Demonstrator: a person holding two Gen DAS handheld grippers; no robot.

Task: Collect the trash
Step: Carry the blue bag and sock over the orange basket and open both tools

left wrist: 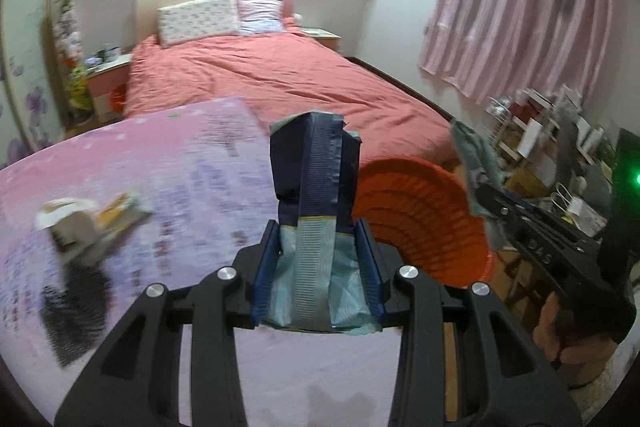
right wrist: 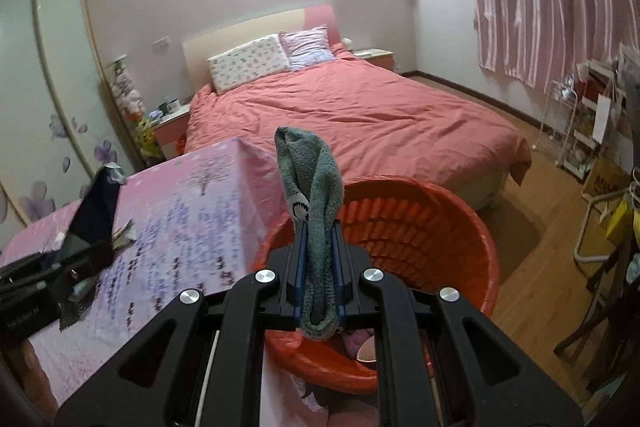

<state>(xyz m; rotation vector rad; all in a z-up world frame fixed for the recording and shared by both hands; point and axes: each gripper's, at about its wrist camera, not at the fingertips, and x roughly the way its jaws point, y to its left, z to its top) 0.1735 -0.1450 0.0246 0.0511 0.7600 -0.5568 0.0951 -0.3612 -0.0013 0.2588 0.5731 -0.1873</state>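
My left gripper [left wrist: 316, 267] hides the lower part of the blue wrapper [left wrist: 314, 163] behind its pads. The orange basket [right wrist: 452, 219] is my landmark: its near rim sits behind my right gripper [right wrist: 320, 267], and the gray sock [right wrist: 316, 187] covers part of its far wall. Left of the basket, the trash on the pink table [left wrist: 168, 179] is smeared; I cannot tell what the white carton-like piece [left wrist: 68, 231] is.

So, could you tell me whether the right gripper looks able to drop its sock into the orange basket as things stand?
Probably yes: the right gripper, shut on the grey-green sock, sits right over the orange basket, whose open mouth has nothing covering it.
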